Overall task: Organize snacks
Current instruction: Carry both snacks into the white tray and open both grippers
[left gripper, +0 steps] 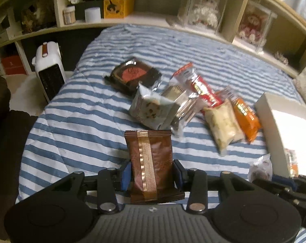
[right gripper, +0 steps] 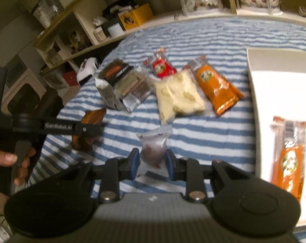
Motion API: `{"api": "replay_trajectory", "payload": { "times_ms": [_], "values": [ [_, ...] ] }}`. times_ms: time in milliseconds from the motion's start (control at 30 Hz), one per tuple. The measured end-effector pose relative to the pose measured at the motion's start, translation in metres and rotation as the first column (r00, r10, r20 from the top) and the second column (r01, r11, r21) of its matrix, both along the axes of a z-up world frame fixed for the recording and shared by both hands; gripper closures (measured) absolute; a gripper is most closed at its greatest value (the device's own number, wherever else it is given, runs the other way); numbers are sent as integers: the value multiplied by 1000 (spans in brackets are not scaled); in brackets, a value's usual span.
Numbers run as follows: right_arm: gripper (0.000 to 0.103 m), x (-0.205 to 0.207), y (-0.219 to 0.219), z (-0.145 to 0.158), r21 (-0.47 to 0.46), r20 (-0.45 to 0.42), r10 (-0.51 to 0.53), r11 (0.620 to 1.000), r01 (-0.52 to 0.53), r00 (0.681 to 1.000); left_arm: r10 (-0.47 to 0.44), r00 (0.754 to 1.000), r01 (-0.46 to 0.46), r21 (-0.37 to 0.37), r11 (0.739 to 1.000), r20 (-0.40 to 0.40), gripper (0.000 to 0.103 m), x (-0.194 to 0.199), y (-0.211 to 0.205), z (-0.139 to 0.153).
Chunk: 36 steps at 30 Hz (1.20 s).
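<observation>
While the left gripper (left gripper: 151, 171) pinched a brown foil snack packet with a gold stripe (left gripper: 150, 162) and the right gripper (right gripper: 151, 162) clamped a small clear pouch of dark sweets (right gripper: 153, 147) above the blue-and-white striped bedspread (left gripper: 71, 111), both loads needed a level, steady carry toward the white open box (right gripper: 274, 85), judging by the scene.

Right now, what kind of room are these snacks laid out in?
Most likely a bedroom: the snacks lie on a blue-and-white striped quilt, with shelving behind holding dolls in clear cases and a small white heater beside it.
</observation>
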State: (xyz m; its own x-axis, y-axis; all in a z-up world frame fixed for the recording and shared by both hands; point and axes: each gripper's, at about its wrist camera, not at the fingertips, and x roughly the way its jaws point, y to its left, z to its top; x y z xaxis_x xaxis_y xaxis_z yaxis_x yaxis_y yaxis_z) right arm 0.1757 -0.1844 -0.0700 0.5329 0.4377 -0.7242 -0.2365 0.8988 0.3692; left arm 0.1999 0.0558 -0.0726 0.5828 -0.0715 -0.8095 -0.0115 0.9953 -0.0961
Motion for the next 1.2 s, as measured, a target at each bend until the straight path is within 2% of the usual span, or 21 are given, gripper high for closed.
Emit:
{"api": "replay_trajectory", "payload": {
  "times_ms": [167,367,767,1200],
  "values": [
    [70,-4,-13,20,0,42,2,1000,-2,999,14,997,-12,-28,1000,79,59,-17,-4,26],
    [70,-10,-31,43,-16,83,-1,1000,3,997,-5,989,10,-38,999,145,59,-32,-31,48],
    [70,-28,-103,65,-92,128,-68,993,80,989,-57,981,77,-103,992,185,59,-46,-96,64],
    [70,-50,-191,85,-138,152,-135,978,157,979,-193,964,220,-141,965,185,59,-38,-206,67]
  ]
}}
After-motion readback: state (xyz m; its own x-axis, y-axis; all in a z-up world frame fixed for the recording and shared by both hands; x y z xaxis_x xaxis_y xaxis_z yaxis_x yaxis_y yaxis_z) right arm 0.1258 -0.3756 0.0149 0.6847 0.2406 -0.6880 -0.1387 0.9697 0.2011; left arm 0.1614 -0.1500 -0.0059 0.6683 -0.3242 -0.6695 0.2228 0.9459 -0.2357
